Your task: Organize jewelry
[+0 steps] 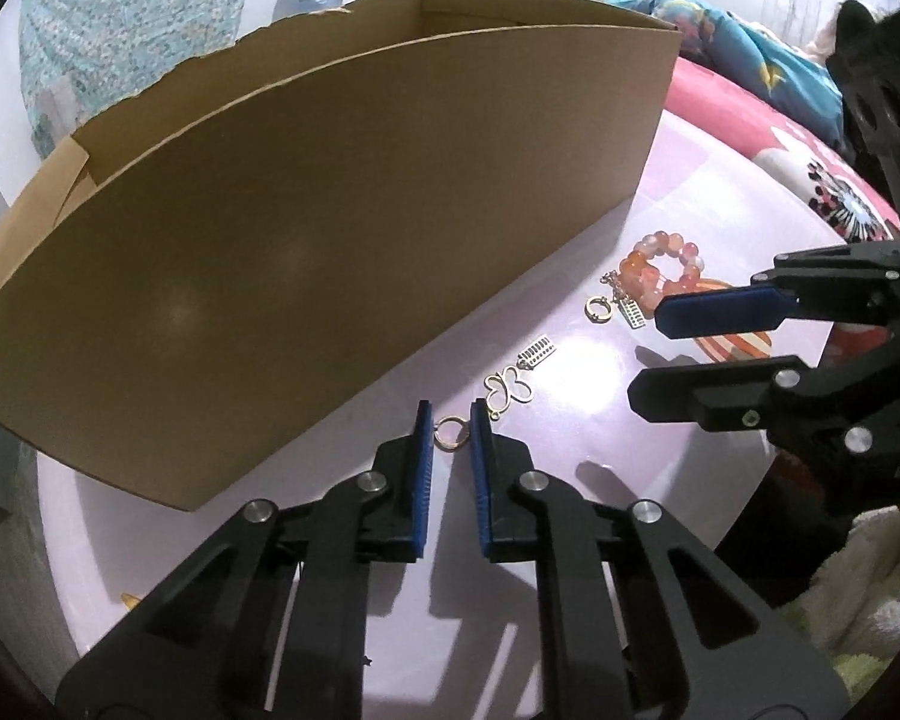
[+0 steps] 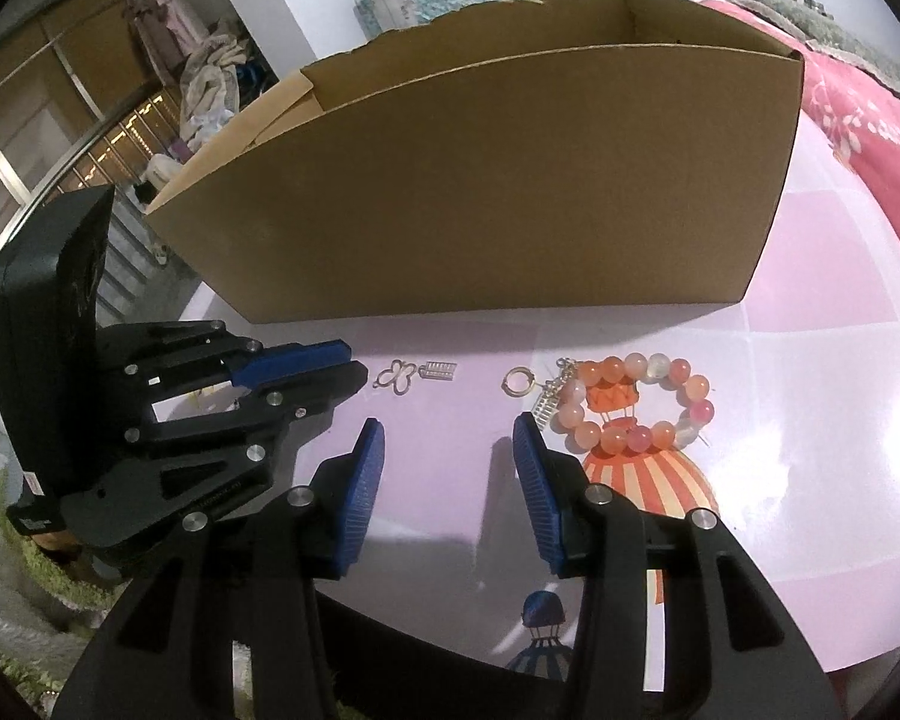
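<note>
A gold hoop earring (image 1: 453,435) with a butterfly pendant (image 1: 508,394) and a small silver charm (image 1: 537,355) lies on the pink table (image 1: 720,192). My left gripper (image 1: 452,420) is shut on its hoop, blue pads against both sides; in the right wrist view the left gripper (image 2: 357,363) hides the hoop beside the butterfly pendant (image 2: 399,378). A second hoop earring (image 2: 517,382) lies next to an orange-pink bead bracelet (image 2: 636,402). My right gripper (image 2: 450,426) stands open just short of them, holding nothing.
A tall open cardboard box (image 2: 480,180) stands right behind the jewelry, its near wall (image 1: 330,240) close to my left gripper. The table bears a striped balloon print (image 2: 648,480). Bedding (image 1: 750,60) lies beyond the table.
</note>
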A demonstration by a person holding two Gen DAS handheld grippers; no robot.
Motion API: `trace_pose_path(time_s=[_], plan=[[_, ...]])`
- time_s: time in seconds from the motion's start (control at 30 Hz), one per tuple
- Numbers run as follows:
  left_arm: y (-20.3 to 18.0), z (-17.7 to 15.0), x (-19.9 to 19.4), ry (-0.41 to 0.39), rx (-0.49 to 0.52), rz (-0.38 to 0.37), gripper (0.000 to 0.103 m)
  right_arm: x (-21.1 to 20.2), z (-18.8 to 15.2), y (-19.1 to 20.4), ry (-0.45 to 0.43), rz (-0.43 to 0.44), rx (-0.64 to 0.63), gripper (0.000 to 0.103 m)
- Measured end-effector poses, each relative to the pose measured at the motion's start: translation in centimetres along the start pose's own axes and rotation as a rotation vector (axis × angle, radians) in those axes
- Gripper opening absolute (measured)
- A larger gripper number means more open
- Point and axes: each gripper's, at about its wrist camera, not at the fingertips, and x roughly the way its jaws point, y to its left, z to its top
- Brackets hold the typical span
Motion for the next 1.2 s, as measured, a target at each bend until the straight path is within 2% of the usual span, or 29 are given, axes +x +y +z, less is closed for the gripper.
trace_pose_path(time_s=[0.23,0.43,0.67,0.8,0.97,1.1,1.2], plan=[[0.2,-0.4,-0.3,0.004,-0.021,0.001,0.011,0.4,0.0,0.0,-0.002,0.025,-0.005,0.038],[0.8,-0.8,-0.7,0.007,-0.043,0.007,0.011,1.7,0.7,-0.3,0.022,0.023,0.007,0.038],[1.0,-1.0,-0.8,0.005,-0.051,0.007,0.011,-0.4,0.8,-1.7,-0.032,0.006,0.051,0.038],[0.9,-1.0,-0.8,0.005,-0.052,0.008,0.011,-1.3,0.9,-1.8,-0.059,-0.084,0.008,0.038],[1.0,-1.1,-0.8,0.005,-0.053,0.008,0.011,-0.2,0.7,-1.5,-0.014,-0.194,-0.086,0.038],[0.9,-1.1,-0.8,0.004,-0.052,0.010,0.011,0.1,0.6,-1.4,-0.007,-0.284,-0.170,0.022],[0.9,-1.1,-0.8,0.003,-0.056,0.010,0.011,-0.1,1.1,-2.3,-0.017,-0.314,-0.141,0.015]])
